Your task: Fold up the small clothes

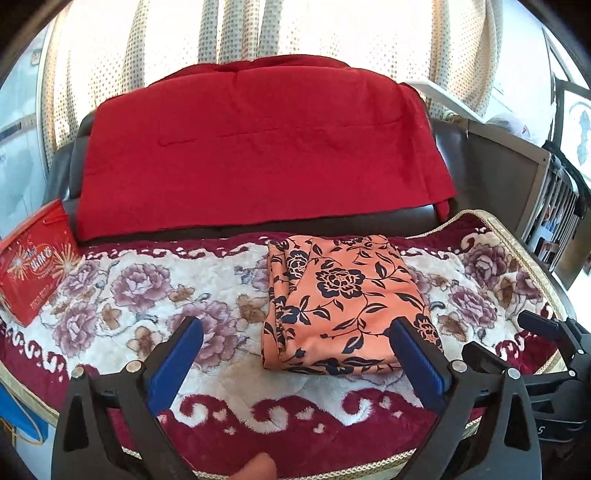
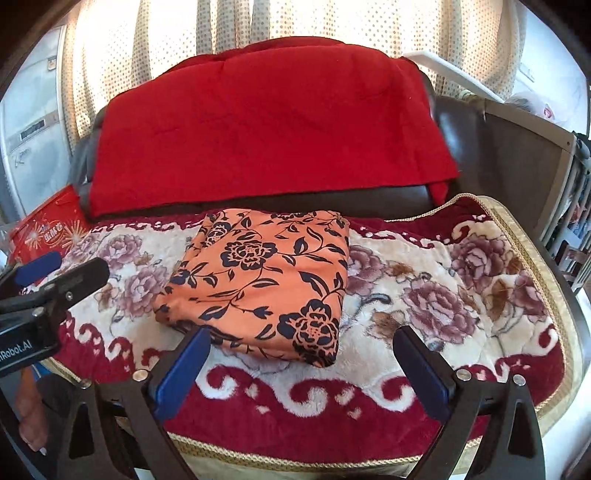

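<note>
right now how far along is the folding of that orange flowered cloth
Done: the orange floral garment lies as a compact folded rectangle on the flowered blanket. In hand: nothing; the left gripper and right gripper are open and clear of it. Left: no other unfolded small clothing shows.

Folded orange floral cloth [image 1: 343,302] lies on blanket [image 1: 155,280]; left gripper [image 1: 295,332] open.

Strong daylight pours through the dotted curtain [image 1: 229,33] at twelve o'clock in both wrist views, blowing the fabric out to near white glare. The red blanket [image 1: 258,147] looks soft and slightly smeared, more so in the right view, while the floral cover [image 2: 424,306] nearer the lens stays sharper. Fisheye bending curves the edges, and dark vignette fills the corners
</note>
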{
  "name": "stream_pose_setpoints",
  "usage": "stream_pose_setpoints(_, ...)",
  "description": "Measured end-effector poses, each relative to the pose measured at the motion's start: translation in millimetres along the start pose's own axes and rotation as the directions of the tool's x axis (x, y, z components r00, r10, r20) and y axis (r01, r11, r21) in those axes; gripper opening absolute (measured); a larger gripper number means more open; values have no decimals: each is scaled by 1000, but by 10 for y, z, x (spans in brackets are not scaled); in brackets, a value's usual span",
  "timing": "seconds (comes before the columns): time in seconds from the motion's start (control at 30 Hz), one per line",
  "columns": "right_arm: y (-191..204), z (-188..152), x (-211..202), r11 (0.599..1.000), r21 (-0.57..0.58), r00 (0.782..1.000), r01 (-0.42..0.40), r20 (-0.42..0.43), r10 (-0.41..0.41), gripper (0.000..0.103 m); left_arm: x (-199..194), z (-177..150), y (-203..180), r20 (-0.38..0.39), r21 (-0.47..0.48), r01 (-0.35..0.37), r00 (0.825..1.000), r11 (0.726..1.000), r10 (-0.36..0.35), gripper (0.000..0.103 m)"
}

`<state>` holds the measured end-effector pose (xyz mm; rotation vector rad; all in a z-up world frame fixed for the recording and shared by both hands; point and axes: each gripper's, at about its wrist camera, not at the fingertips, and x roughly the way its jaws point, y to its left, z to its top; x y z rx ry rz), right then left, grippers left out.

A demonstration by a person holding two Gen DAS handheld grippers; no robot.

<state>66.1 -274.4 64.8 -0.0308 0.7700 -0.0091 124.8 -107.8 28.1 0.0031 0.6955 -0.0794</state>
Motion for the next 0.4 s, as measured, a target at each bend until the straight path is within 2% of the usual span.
stream_pose_setpoints(0.4, -31, 23, -101, 1000, 10, 1000, 4, 25, -5, 101, -128, 11, -164, 20, 40, 4, 1000, 999, -5, 100)
